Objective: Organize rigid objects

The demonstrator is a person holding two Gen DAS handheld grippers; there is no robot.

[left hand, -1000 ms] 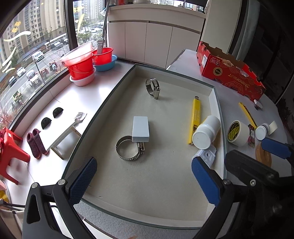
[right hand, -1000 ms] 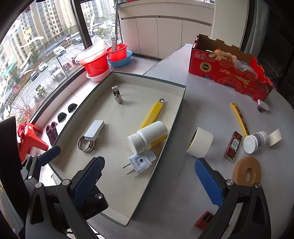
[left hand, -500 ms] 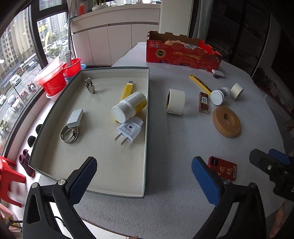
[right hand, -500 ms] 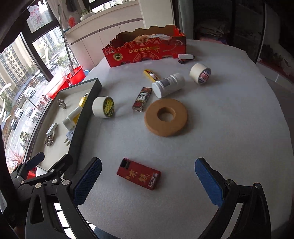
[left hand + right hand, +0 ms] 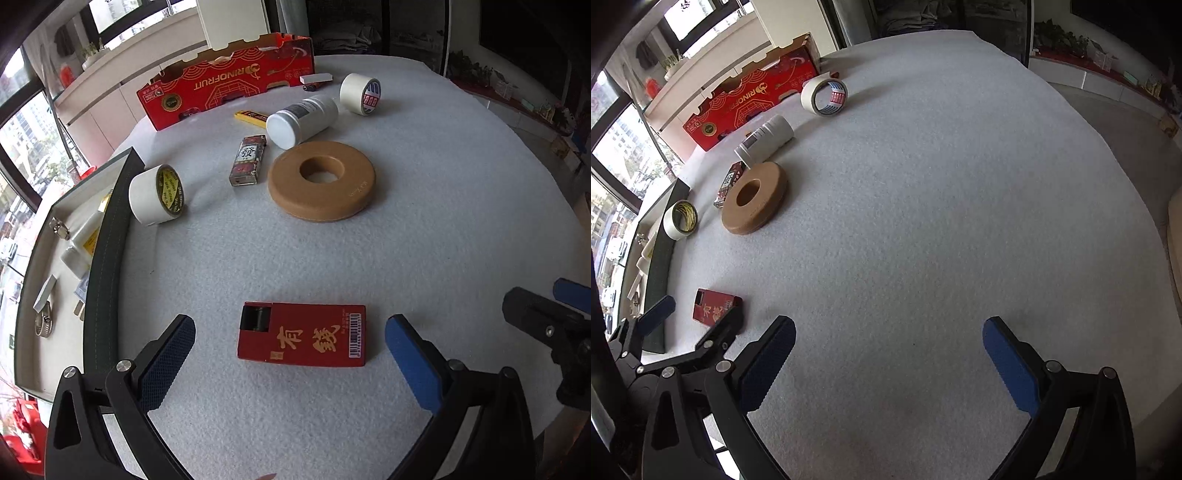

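Both the left tongs (image 5: 290, 349) and right tongs (image 5: 888, 356) are spread wide, empty; two tape rolls (image 5: 157, 195) (image 5: 360, 93) and one red box (image 5: 303, 340) are counted on the bench (image 5: 424, 229).

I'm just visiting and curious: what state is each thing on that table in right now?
Left gripper: open, straddling the red box.
Right gripper: open, empty.
Red box: lying flat.
White bottle: on its side, capped.
Tape roll: on edge, beside the tray.
Wooden ring: flat.
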